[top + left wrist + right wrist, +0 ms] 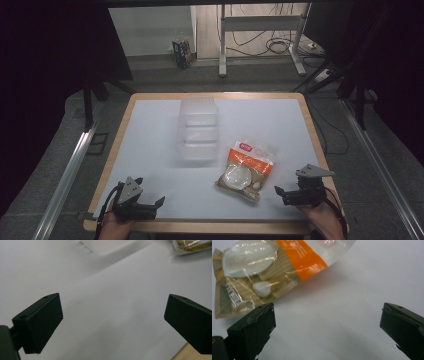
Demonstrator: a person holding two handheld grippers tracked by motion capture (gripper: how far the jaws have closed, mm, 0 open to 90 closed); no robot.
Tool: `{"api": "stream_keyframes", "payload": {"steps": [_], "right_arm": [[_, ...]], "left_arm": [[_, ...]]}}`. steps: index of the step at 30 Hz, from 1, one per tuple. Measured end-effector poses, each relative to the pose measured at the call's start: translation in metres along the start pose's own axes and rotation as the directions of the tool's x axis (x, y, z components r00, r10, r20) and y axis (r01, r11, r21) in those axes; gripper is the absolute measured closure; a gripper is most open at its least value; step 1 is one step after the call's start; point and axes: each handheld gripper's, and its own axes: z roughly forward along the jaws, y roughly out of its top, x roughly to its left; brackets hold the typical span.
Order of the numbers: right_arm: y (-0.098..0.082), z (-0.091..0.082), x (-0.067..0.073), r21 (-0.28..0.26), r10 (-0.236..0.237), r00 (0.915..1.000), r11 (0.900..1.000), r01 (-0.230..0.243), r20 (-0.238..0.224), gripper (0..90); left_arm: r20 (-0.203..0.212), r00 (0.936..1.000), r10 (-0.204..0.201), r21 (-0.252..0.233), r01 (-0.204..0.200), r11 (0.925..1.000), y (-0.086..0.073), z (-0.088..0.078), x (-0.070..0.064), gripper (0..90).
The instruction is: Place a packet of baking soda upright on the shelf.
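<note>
I hold my left gripper point(150, 204) low at the near left corner of the white table point(150, 145). Its jaws are wide apart and there is nothing between them, just bare table top.

My right gripper point(280, 192) sits at the near right side of the table. Its jaws are wide apart too, with nothing in them.

The snack bag point(246, 170) lies flat on the table, just beside my right gripper and well apart from my left one. It is see-through with an orange band and a red label. In the right gripper view the bag point(272, 267) lies just past my left jaw, not touching it.

A clear plastic box point(199, 128) stands in the middle of the table, behind the bag.
</note>
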Motion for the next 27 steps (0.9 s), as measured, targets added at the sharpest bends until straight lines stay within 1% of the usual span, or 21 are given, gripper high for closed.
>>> {"api": "stream_keyframes", "payload": {"steps": [2,4,5,6,8,9,12,14,16,18,19,21,22,23,25,27], "right_arm": [[0.002,-0.001,0.002,-0.008,0.005,1.0000,1.000,-0.005,0.006,4.7],[0.003,-0.002,0.003,-0.007,0.011,0.9999,1.000,-0.011,0.003,11.2],[0.003,-0.002,0.004,-0.007,0.021,0.9998,1.000,-0.021,0.000,15.9],[0.004,-0.003,0.004,-0.004,0.029,0.9995,1.000,-0.029,-0.008,19.6],[0.004,-0.002,0.005,0.005,0.046,0.9984,0.999,-0.046,-0.032,26.5],[0.004,-0.001,0.006,0.014,0.040,0.9981,0.999,-0.039,-0.048,30.3],[0.006,0.001,0.012,0.032,0.021,0.9973,0.999,-0.019,-0.071,37.9],[0.007,0.003,0.016,0.036,0.010,0.9959,0.999,-0.007,-0.090,46.2],[0.009,0.005,0.021,0.053,-0.009,0.9933,0.999,0.015,-0.115,55.8],[0.010,0.008,0.026,0.070,-0.036,0.9899,0.997,0.045,-0.137,65.8],[0.010,0.011,0.029,0.086,-0.056,0.9874,0.994,0.070,-0.148,70.2],[0.011,0.014,0.035,0.110,-0.079,0.9835,0.989,0.098,-0.163,77.6],[0.011,0.016,0.037,0.118,-0.081,0.9819,0.988,0.102,-0.171,80.4],[0.011,0.018,0.039,0.123,-0.088,0.9774,0.986,0.113,-0.192,83.7],[0.012,0.021,0.043,0.135,-0.097,0.9734,0.983,0.126,-0.208,88.2],[0.013,0.025,0.046,0.146,-0.106,0.9686,0.979,0.141,-0.225,88.5]], "left_arm": [[0.001,1.0000,0.005,0.008,-0.005,1.0000,0.000,0.001,0.000,2.0],[0.006,1.0000,-0.003,0.002,0.003,1.0000,0.000,0.000,0.001,2.0],[0.009,0.9999,-0.007,-0.001,0.007,1.0000,0.000,0.000,0.002,2.0],[0.013,0.9998,-0.016,-0.006,0.016,0.9999,-0.001,-0.001,0.003,2.0],[0.024,0.9996,-0.018,-0.010,0.018,0.9998,-0.001,-0.002,0.004,2.0],[0.032,0.9993,-0.019,-0.015,0.019,0.9997,-0.001,-0.002,0.004,2.0],[0.053,0.9982,-0.029,-0.024,0.030,0.9992,-0.002,-0.002,0.006,2.0],[0.057,0.9979,-0.032,-0.027,0.033,0.9991,-0.002,-0.002,0.006,2.1],[0.068,0.9970,-0.038,-0.034,0.040,0.9986,-0.002,-0.003,0.007,2.2],[0.071,0.9969,-0.035,-0.031,0.038,0.9988,-0.002,-0.002,0.007,2.2],[0.071,0.9970,-0.032,-0.029,0.034,0.9990,-0.002,-0.002,0.006,2.3],[0.070,0.9973,-0.023,-0.024,0.024,0.9994,-0.002,-0.002,0.006,2.4],[0.070,0.9974,-0.016,-0.020,0.018,0.9996,-0.001,-0.002,0.005,2.4],[0.070,0.9974,-0.014,-0.019,0.015,0.9997,-0.001,-0.002,0.005,2.5],[0.069,0.9976,-0.010,-0.017,0.011,0.9998,-0.001,-0.001,0.005,2.6],[0.067,0.9977,-0.010,-0.014,0.011,0.9998,-0.001,-0.001,0.005,2.6]]}}
